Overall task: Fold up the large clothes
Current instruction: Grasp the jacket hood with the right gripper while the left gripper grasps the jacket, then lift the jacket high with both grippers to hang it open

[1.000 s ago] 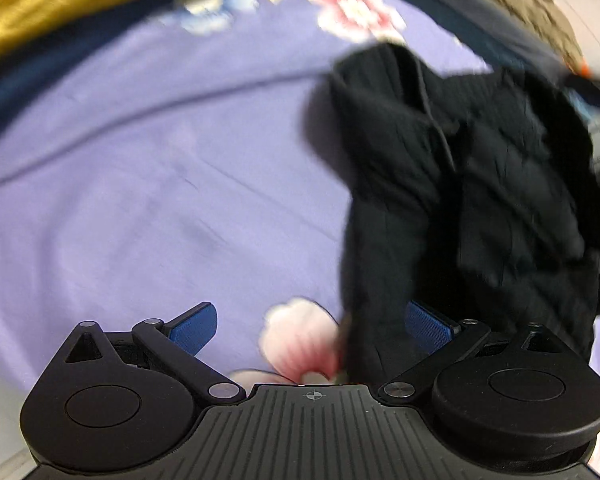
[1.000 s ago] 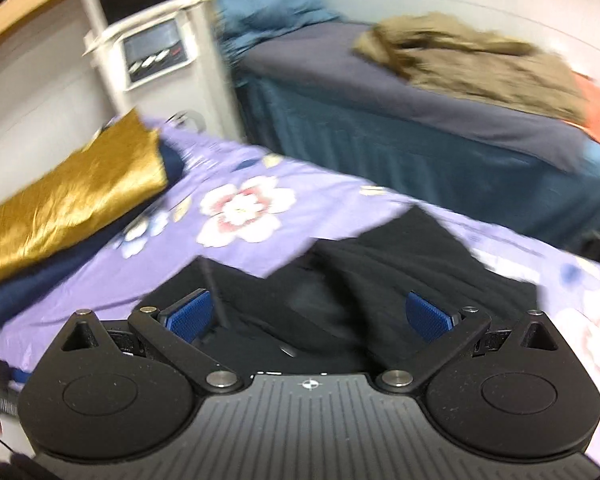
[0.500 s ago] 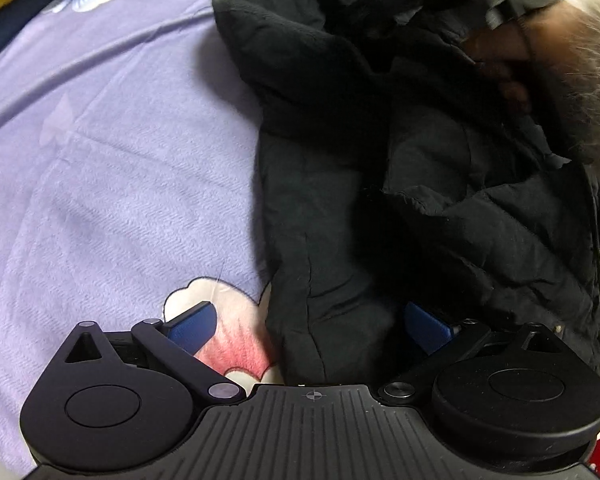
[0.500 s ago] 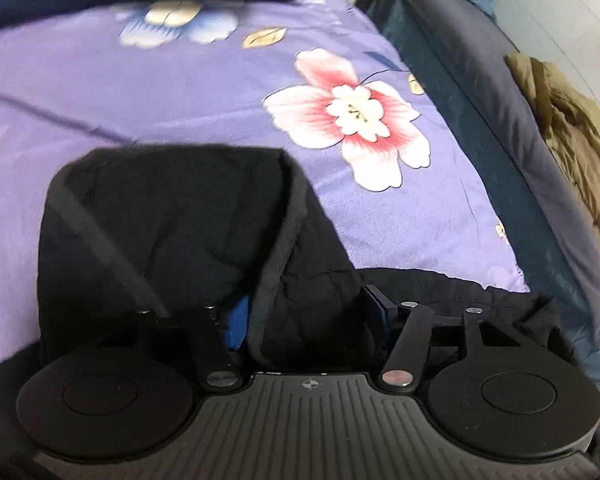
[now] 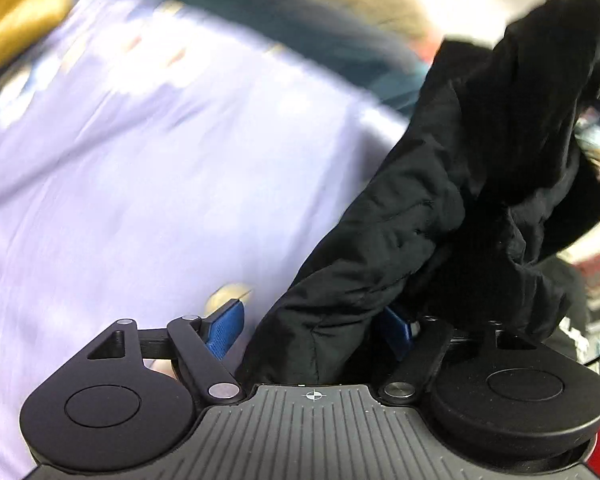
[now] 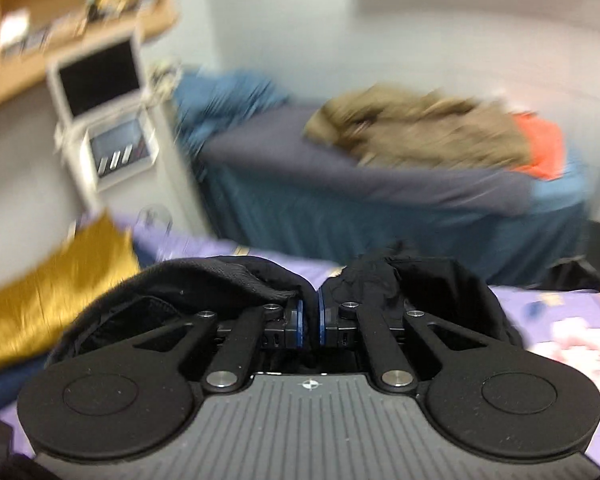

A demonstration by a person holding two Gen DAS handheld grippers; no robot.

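A black padded jacket [image 5: 480, 184] hangs lifted above the purple flowered bedsheet [image 5: 140, 168]. In the left wrist view one end of it runs down between my left gripper's [image 5: 312, 334] blue pads; the jaws stand fairly wide around the fabric, and whether they pinch it is unclear. In the right wrist view my right gripper [image 6: 309, 322] is shut on a bunched fold of the black jacket [image 6: 236, 280], which drapes over both fingers. Both views are blurred by motion.
A folded gold cloth [image 6: 52, 292] on a dark blue one lies at the sheet's left. Behind stands a second bed [image 6: 380, 200] with a tan coat [image 6: 420, 136], orange and blue cloths. A white machine with screens [image 6: 104, 120] stands at left under a wooden shelf.
The right gripper closed on the jacket and lifted it off the sheet. The left gripper's jaws narrowed around the jacket's other end and rose with it.
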